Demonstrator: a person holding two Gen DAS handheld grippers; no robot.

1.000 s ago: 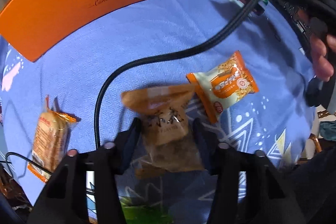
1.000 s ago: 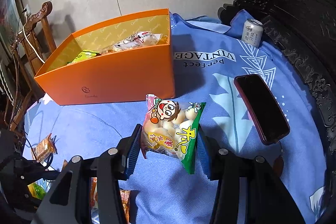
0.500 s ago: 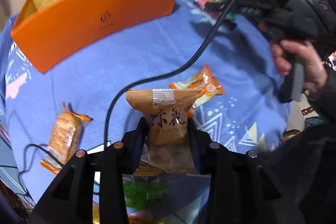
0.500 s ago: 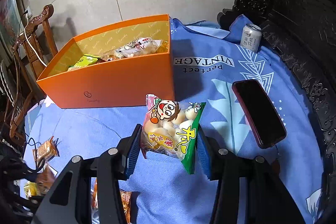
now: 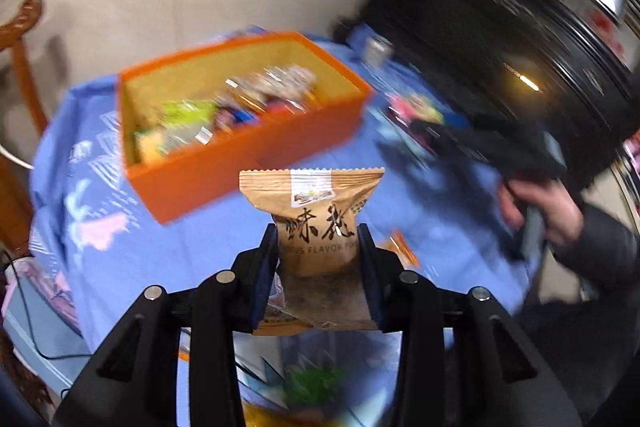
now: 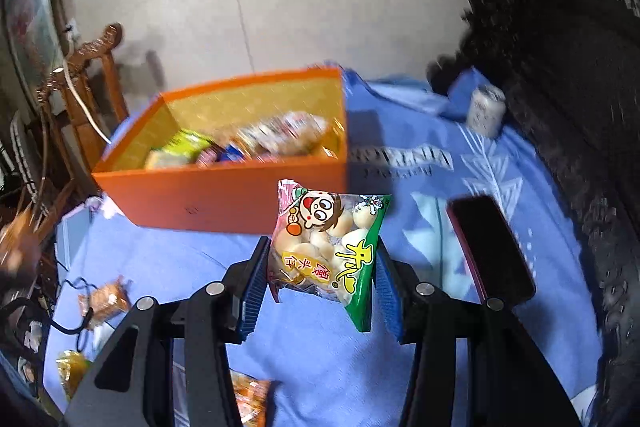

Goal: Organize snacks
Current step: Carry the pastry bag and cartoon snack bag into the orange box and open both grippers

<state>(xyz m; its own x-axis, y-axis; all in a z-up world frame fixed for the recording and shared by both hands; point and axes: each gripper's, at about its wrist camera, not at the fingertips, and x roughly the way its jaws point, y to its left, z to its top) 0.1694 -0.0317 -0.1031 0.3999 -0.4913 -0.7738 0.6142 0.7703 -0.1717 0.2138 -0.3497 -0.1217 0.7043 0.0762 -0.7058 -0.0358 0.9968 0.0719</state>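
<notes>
**Snacks in both grippers, box ahead**

Snacks are the job, and two are in the air. The left gripper (image 5: 318, 247) is clamped on a brown paper-look snack pouch with black Chinese lettering (image 5: 314, 223), held upright with its crimped top edge up. The right gripper (image 6: 322, 267) pinches a clear-and-green bag of small round buns with a cartoon face (image 6: 328, 247), one green corner hanging below the fingers. Both packs are off the blue patterned tablecloth (image 6: 400, 347).

The open orange cardboard box (image 6: 224, 199) sits beyond both grippers on the cloth, with several wrapped snacks already inside. The step in hand looks like the carry toward it. Next, each pack has to clear the near wall, get over the opening and be let go, preferably one gripper at a time so they don't crowd each other. The hanging green corner could catch the rim if it goes in low.

More packs lie loose at the left of the right wrist view, including a small orange-wrapped biscuit pack (image 6: 106, 301), so the sorting seems unfinished. A dark smartphone (image 6: 490, 247) and a white drink can (image 6: 486, 111) also rest on the cloth.

Both views are smeared by motion. The box's contents cannot be identified one by one, and the lower half of the brown pouch is hidden between the fingers. In the left wrist view the person's right hand (image 5: 540, 207) is only a blur.
</notes>
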